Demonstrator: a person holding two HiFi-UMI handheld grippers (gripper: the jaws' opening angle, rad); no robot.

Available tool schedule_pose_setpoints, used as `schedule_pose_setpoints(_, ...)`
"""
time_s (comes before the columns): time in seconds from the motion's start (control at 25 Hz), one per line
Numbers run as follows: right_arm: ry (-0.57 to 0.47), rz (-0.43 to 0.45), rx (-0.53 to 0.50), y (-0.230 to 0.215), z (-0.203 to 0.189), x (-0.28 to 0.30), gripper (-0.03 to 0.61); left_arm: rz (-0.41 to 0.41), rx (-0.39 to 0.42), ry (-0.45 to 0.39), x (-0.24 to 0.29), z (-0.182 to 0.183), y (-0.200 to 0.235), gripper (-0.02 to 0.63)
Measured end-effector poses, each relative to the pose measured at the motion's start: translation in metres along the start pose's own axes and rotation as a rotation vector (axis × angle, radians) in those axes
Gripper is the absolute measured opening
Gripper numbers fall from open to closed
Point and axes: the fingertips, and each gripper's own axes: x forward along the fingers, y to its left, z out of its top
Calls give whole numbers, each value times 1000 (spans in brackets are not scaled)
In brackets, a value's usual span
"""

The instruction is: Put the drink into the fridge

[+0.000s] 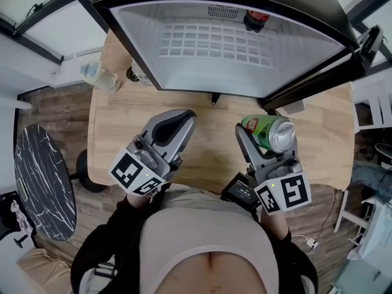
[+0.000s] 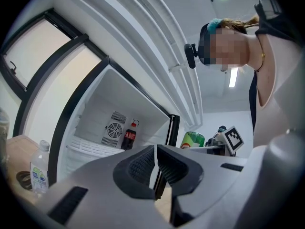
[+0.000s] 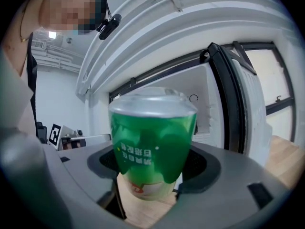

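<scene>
Head view and both gripper views: green can held at the open fridge

Head view alone shows the wooden table (image 1: 208, 143), with a water bottle (image 1: 101, 77) at its left rear corner and both tools side by side over its near half.

Left gripper (image 1: 182, 122): jaws closed together with nothing between them. Its own view alone shows the fan grille (image 2: 110, 129) on the fridge's back wall.

Right gripper (image 1: 257, 141): jaws clamped on the green can (image 1: 269, 132), held off the table in front of the fridge (image 1: 138, 41).

Can: green body, silver end, white-and-red band at the other end. Its pale print reads inverted in the right gripper view.

Fridge: door (image 1: 367, 45) swung open at the right. The white wire shelf (image 1: 214, 41) carries a cola bottle (image 1: 256, 18) at the back right, and the rest of the grid is open.
</scene>
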Motion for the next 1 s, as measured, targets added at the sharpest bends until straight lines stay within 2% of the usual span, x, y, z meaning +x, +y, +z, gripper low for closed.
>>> schedule_pose_setpoints(0.64,35,119,-16,-19,-23,25,353,110,-14,6,0,-23,-2,23)
schedule_pose_setpoints(1.0,61,148,-67,-21,-42,45,354,144,6,10,-4,-22,-4,23)
